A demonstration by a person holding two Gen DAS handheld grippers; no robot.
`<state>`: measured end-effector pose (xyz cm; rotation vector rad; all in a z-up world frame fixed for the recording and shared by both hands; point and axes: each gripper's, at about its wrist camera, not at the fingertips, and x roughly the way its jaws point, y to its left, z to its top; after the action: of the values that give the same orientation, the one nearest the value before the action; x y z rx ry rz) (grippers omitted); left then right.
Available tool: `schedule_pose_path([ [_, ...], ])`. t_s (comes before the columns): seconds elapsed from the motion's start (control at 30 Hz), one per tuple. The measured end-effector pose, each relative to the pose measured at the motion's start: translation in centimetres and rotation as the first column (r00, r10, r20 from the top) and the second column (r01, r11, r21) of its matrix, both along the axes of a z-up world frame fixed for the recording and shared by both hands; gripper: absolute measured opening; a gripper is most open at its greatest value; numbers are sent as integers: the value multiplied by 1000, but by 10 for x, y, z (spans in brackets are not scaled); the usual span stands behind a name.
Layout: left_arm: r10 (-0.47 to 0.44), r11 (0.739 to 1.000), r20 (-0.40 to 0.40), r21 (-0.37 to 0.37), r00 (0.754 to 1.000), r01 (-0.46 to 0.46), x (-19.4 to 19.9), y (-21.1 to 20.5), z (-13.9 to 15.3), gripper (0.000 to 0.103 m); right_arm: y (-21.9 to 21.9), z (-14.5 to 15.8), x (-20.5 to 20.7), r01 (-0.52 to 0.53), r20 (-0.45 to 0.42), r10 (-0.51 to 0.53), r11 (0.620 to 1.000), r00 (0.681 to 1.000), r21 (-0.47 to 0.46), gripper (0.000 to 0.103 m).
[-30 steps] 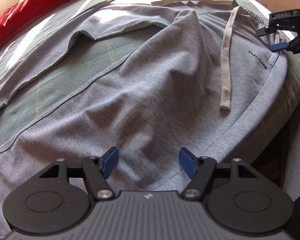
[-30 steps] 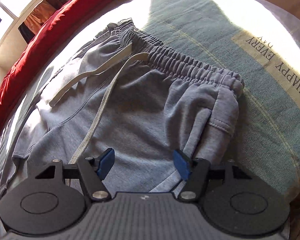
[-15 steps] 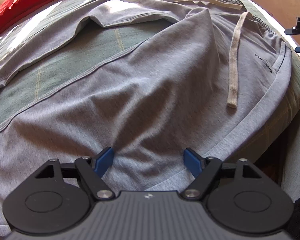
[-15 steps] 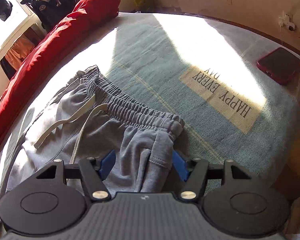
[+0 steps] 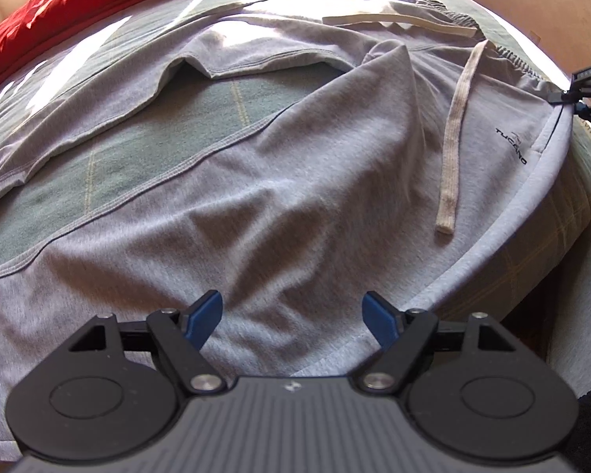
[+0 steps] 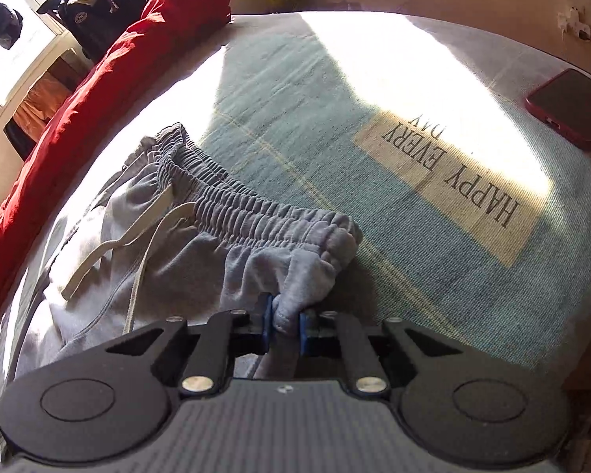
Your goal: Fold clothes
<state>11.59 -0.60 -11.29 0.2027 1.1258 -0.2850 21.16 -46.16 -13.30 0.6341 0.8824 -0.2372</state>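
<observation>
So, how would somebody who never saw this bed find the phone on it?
Start at the green blanket with its pale "HAPPY EVERY DAY" patch. Beyond the patch, near the bed's far edge, lies the phone: flat, dark-screened, the only hard red-cased thing there.

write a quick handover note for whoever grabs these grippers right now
Right hand-held gripper: shut on the waistband corner of the grey sweatpants.
Left hand-held gripper: open, holding nothing, over the near leg of the pants.
The pants lie spread on the green blanket, legs apart, drawstring loose on top. A red phone sits at the far corner of the bed.
Done: only the waistband grasp. No fold yet.
Left: probably grip the leg with the left, bring one leg over the other, then fold down.
</observation>
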Motion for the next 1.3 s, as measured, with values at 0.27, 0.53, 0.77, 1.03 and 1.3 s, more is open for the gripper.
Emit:
schedule_pose_path([
  [0.27, -45, 999, 21, -9, 999, 45, 2, -12, 8, 78, -10, 3, -10, 22, -44, -23, 1000, 999, -17, 32],
  [0.53, -52, 998, 27, -27, 998, 52, 18, -21, 17, 78, -2, 49, 59, -159, 102, 170, 981, 980, -113, 46],
  [0.77, -72, 997, 8, -36, 997, 72, 39, -38, 17, 78, 22, 25, 144, -358, 69, 369, 925, 927, -127, 46],
  [1.03, -96, 995, -17, -22, 995, 95, 61, -51, 10, 78, 49, 4, 179, -495, 36, 516, 837, 856, -233, 23],
  [1.3, -132, 991, -34, -22, 991, 131, 69, -63, 1, 78, 59, 17, 182, -456, -40, 492, 770, 870, -446, 17],
])
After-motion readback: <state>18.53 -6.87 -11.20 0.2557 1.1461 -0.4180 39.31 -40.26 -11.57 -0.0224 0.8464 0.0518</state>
